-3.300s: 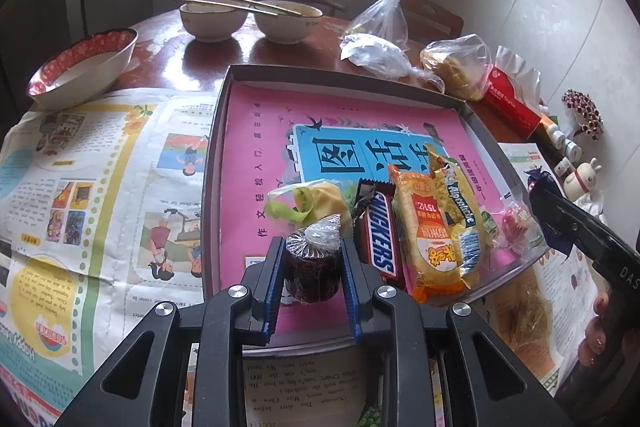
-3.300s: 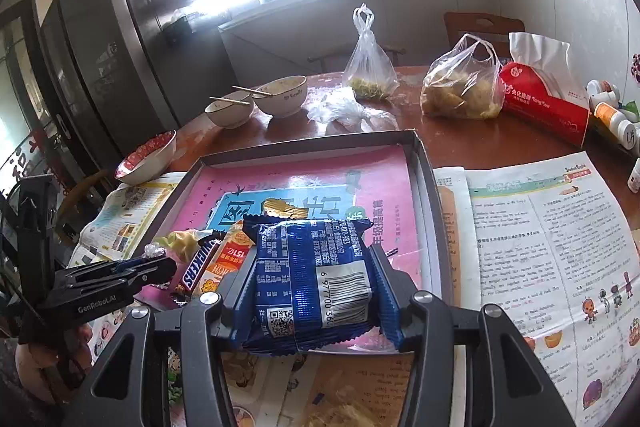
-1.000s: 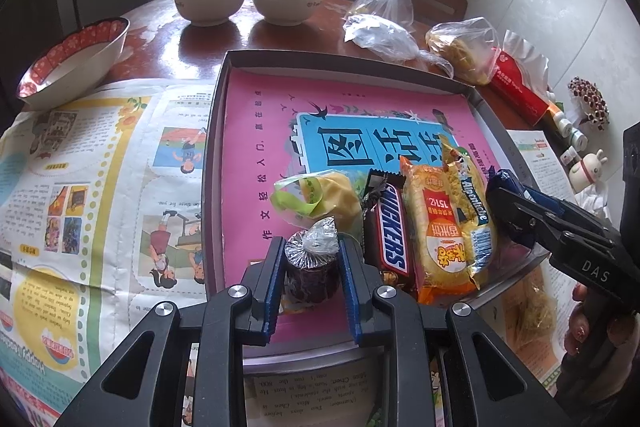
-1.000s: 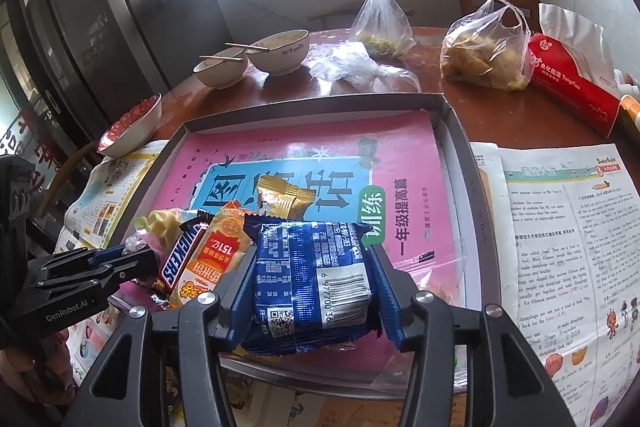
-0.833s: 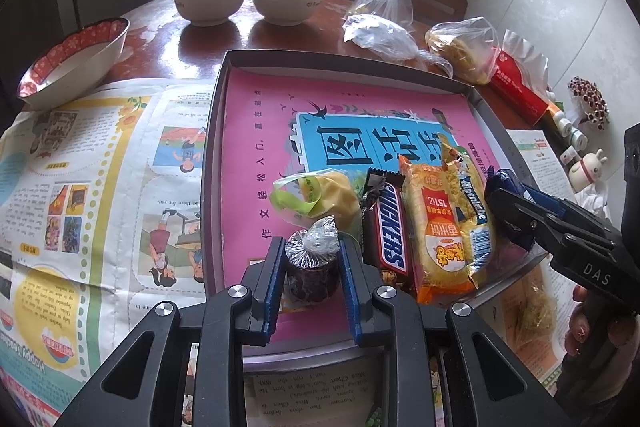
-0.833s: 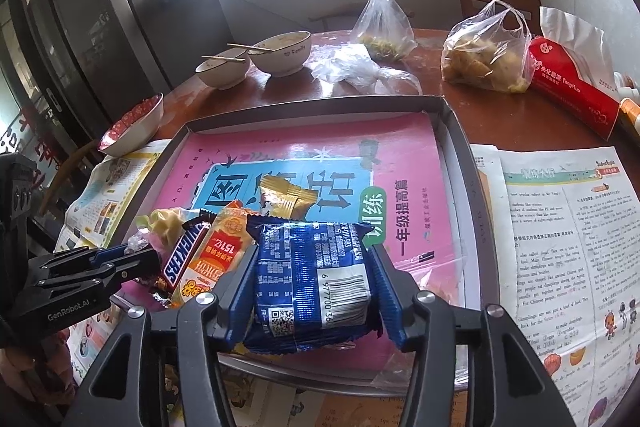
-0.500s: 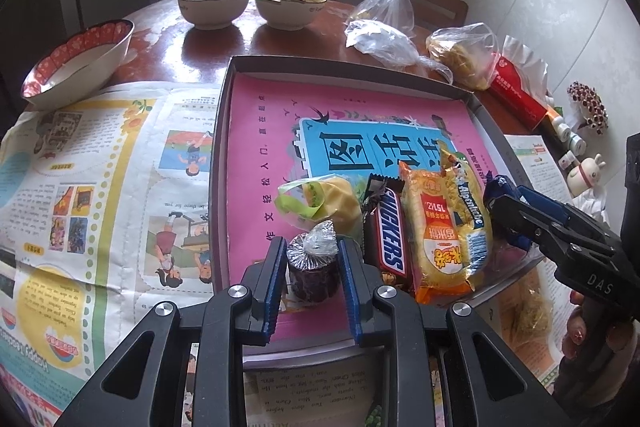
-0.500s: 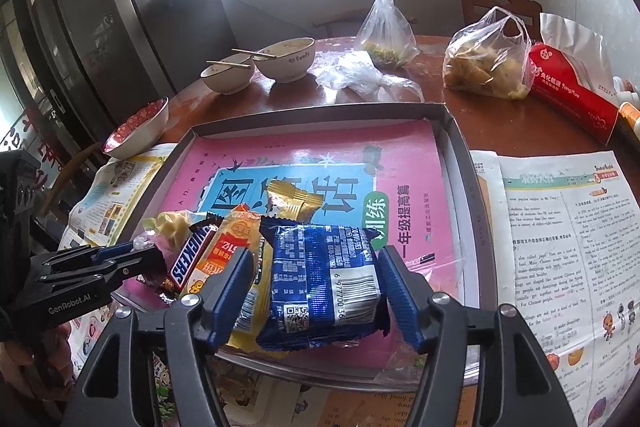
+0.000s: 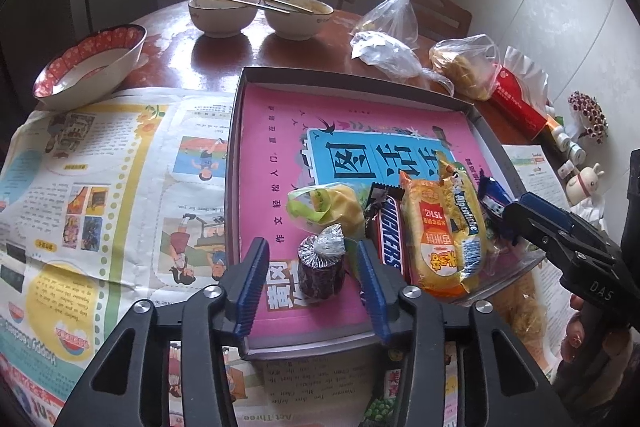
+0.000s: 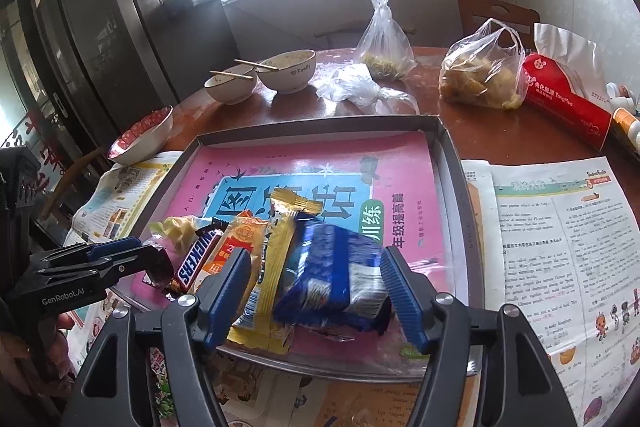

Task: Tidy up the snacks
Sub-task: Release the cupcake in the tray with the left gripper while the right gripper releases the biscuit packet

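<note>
Blue-padded left tongs [image 9: 312,263] and right tongs [image 10: 316,287] spread wide; dark foil-topped cake [image 9: 322,269] and blue biscuit packet [image 10: 340,275] lie released in grey tray [image 10: 452,163], lower centre; row looks nearly complete.

Tray [image 9: 234,147] on my table [image 9: 224,55], newspaper [image 9: 100,163] at its 9 o'clock. In the tray, near edge, 9 to 3 o'clock: wrapped cake [image 9: 321,269], Snickers bar [image 9: 390,239], noodle packet [image 9: 436,227], biscuit pack [image 10: 340,267]. Bowls [image 9: 260,13] at 12 o'clock, bags [image 9: 466,67] at 2.
</note>
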The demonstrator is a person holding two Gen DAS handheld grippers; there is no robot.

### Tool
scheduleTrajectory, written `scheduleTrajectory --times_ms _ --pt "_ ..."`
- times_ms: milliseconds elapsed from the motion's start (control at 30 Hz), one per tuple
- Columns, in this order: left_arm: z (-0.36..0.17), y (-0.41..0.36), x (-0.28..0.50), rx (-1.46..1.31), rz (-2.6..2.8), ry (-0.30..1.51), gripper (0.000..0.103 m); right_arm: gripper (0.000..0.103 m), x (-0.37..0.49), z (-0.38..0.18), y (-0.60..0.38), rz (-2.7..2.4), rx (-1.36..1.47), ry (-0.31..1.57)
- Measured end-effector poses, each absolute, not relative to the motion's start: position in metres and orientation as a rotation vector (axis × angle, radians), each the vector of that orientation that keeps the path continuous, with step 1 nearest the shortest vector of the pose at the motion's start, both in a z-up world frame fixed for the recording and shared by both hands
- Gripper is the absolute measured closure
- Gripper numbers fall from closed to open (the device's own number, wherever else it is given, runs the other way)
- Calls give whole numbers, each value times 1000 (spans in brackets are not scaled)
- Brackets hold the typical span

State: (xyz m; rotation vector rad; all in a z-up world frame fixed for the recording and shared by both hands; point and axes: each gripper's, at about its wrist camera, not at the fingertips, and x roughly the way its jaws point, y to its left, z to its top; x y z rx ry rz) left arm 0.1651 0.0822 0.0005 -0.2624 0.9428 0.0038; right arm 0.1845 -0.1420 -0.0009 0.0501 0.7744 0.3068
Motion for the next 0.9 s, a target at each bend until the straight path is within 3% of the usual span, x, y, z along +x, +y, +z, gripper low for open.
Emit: scheduleTrajectory --times_ms 667,900 --pt "20 78 147 -258 9 873 33 29 166 15 -150 315 63 707" --pt "25 72 141 -247 -2 854 31 26 158 19 -153 318 71 683"
